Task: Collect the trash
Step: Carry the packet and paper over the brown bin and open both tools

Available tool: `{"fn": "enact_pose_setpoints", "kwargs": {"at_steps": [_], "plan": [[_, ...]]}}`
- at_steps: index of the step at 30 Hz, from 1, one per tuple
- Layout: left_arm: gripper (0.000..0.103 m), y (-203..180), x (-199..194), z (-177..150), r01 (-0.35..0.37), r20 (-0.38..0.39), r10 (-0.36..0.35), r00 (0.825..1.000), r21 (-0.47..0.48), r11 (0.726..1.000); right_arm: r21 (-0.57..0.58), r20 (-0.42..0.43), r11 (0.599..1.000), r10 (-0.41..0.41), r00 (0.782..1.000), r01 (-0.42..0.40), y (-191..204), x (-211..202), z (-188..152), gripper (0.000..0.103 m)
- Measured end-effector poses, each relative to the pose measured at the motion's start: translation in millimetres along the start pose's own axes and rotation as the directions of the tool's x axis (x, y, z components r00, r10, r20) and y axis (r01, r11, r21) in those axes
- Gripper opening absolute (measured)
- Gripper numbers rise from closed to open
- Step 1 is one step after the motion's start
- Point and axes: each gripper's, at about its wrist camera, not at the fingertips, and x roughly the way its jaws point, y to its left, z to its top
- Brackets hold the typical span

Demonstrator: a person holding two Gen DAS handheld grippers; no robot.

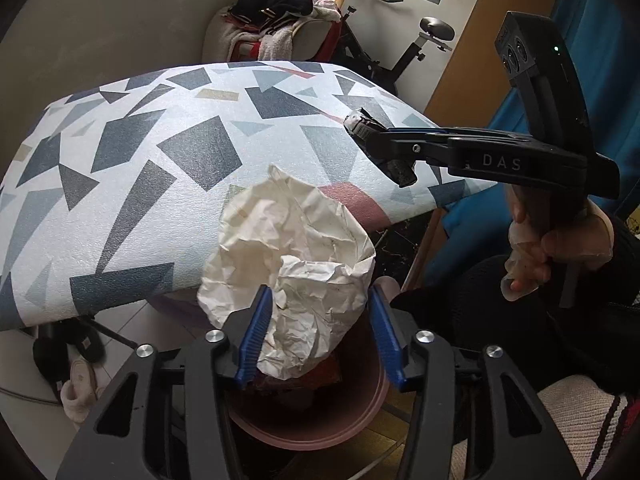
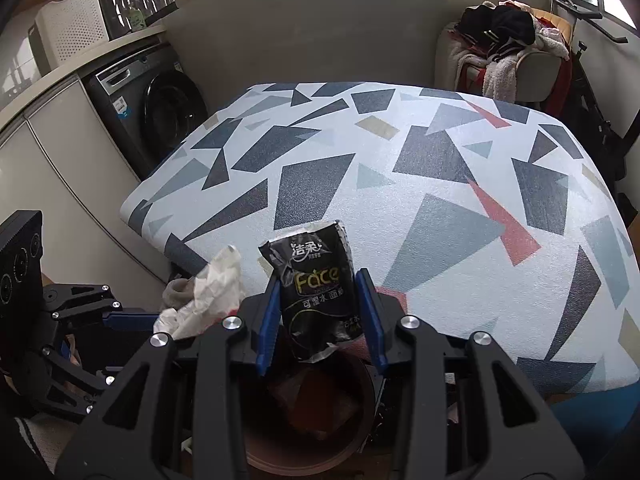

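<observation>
A crumpled white paper (image 1: 296,256) sits between the jaws of my left gripper (image 1: 320,292). It leans on the left pad while the right pad stands clear of it, so the gripper is open. Below it stands a round pinkish bin (image 1: 304,432) with reddish wrappers inside. My right gripper (image 2: 319,276) is shut on a black tissue packet (image 2: 316,280) marked "Face", held upright above the same bin (image 2: 308,460). In the left wrist view the right gripper (image 1: 380,152) hovers over the table's corner. The paper (image 2: 208,292) also shows at the left of the right wrist view.
A table with a geometric patterned cover (image 2: 440,184) fills the space behind the bin. A washing machine (image 2: 160,112) stands at the left, a chair piled with clothes (image 2: 508,52) and an exercise bike (image 1: 400,52) at the back. Slippers (image 1: 80,364) lie on the floor.
</observation>
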Motion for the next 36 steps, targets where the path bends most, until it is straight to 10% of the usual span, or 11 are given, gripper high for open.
{"fn": "enact_pose_setpoints", "kwargs": {"at_steps": [9, 27, 32, 36], "plan": [[0.091, 12.3, -27.8, 6.6, -0.099, 0.084, 0.102, 0.991, -0.043, 0.994, 0.004, -0.070, 1.000, 0.006, 0.998, -0.006, 9.7, 10.6, -32.6, 0.039], [0.096, 56.5, -62.0, 2.9, -0.243, 0.123, 0.261, 0.957, -0.149, 0.959, -0.031, -0.215, 0.999, 0.023, 0.976, -0.030, 35.9, 45.0, -65.4, 0.047], [0.097, 55.3, -61.9, 4.4, -0.254, 0.127, 0.273, 0.954, -0.143, 0.956, -0.039, -0.196, 0.999, -0.003, 0.981, -0.005, 37.3, 40.7, -61.6, 0.088], [0.097, 55.5, -63.4, 7.0, -0.281, 0.131, 0.298, 0.945, -0.136, 0.950, -0.041, -0.178, 0.999, -0.033, 0.983, 0.026, 34.6, 35.1, -53.7, 0.097]]}}
